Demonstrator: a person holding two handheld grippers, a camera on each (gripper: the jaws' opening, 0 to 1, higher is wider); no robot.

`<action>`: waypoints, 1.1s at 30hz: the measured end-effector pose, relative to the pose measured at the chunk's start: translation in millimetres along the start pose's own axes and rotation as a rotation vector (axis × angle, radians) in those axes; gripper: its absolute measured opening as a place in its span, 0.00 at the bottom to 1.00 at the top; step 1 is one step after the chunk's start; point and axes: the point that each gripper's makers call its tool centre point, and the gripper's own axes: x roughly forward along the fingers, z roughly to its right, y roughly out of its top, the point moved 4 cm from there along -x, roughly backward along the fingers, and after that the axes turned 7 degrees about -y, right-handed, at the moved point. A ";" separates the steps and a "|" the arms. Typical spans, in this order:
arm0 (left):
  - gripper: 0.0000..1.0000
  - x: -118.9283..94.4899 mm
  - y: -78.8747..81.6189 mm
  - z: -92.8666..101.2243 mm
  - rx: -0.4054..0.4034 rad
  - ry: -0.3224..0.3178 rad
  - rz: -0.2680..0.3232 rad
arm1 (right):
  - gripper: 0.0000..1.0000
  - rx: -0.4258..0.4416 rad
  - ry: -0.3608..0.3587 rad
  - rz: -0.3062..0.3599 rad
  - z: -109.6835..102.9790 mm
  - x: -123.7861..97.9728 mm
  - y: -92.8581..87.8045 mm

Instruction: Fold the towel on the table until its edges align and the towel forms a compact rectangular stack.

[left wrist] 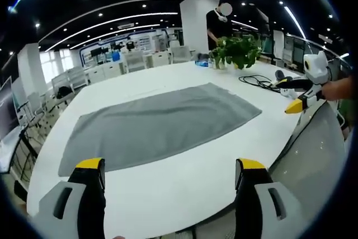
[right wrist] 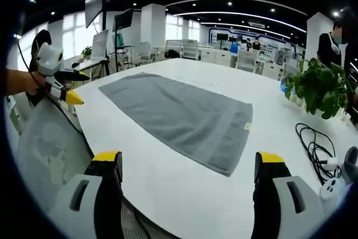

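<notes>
Towel (left wrist: 159, 121) lies flat, unfolded, on white table (left wrist: 184, 188); both claws (left wrist: 170, 174) (right wrist: 190, 166) spread, holding nothing.

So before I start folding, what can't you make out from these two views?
- Towel: its underside is hidden.
- Small tag on the towel's edge, right gripper view: too small to read.
- Black cable, right gripper view: its far end is cut off by the rim.
- Plant, left gripper view: its pot is too small to make out.
</notes>
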 end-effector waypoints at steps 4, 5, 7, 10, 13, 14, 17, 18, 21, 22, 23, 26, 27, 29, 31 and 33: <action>0.99 2.1 3.8 4.1 0.019 -0.021 0.005 | 0.99 0.005 -0.005 -0.001 1.5 0.8 -1.0; 0.99 2.7 5.0 4.6 0.020 -0.026 0.008 | 0.99 0.006 -0.007 -0.001 2.4 0.8 -0.7; 0.99 4.6 9.4 7.7 0.020 -0.053 0.017 | 0.99 -0.002 -0.013 0.003 4.3 0.5 0.7; 0.98 6.8 16.4 15.0 0.044 -0.081 0.010 | 0.99 -0.042 -0.023 0.025 8.6 0.7 4.9; 0.97 11.4 23.5 20.1 0.083 -0.109 0.002 | 0.99 -0.042 -0.026 0.017 14.9 3.1 4.2; 0.97 12.8 25.2 20.5 0.086 -0.115 0.002 | 0.99 -0.036 -0.027 0.019 17.9 3.5 4.7; 0.96 17.2 31.0 23.3 0.090 -0.130 -0.002 | 0.99 -0.036 -0.022 0.009 23.7 3.7 4.6; 0.96 19.7 33.1 25.6 0.089 -0.139 -0.003 | 0.99 -0.045 -0.024 0.012 27.1 3.3 5.5; 0.95 26.6 36.1 33.7 0.122 -0.172 -0.021 | 0.99 -0.070 -0.028 0.026 33.7 1.4 7.9; 0.95 28.0 37.5 35.9 0.129 -0.177 -0.024 | 0.99 -0.072 -0.028 0.025 36.3 1.0 8.2; 0.95 29.1 39.6 37.7 0.133 -0.181 -0.021 | 0.98 -0.071 -0.026 0.024 41.7 1.8 8.7; 0.95 34.3 49.7 48.1 0.130 -0.217 -0.005 | 0.98 -0.086 -0.033 0.023 49.6 0.2 10.8; 0.95 36.1 52.0 52.1 0.135 -0.233 -0.006 | 0.98 -0.087 -0.036 0.025 50.9 -1.7 12.7; 0.95 40.5 57.7 61.4 0.169 -0.271 -0.012 | 0.98 -0.082 -0.040 0.028 57.3 -2.7 15.4; 0.95 45.0 65.5 70.8 0.195 -0.300 -0.003 | 0.98 -0.078 -0.047 0.034 64.6 -1.9 17.7; 0.95 49.3 72.6 79.7 0.205 -0.328 0.005 | 0.97 -0.081 -0.054 0.037 70.6 -0.9 20.3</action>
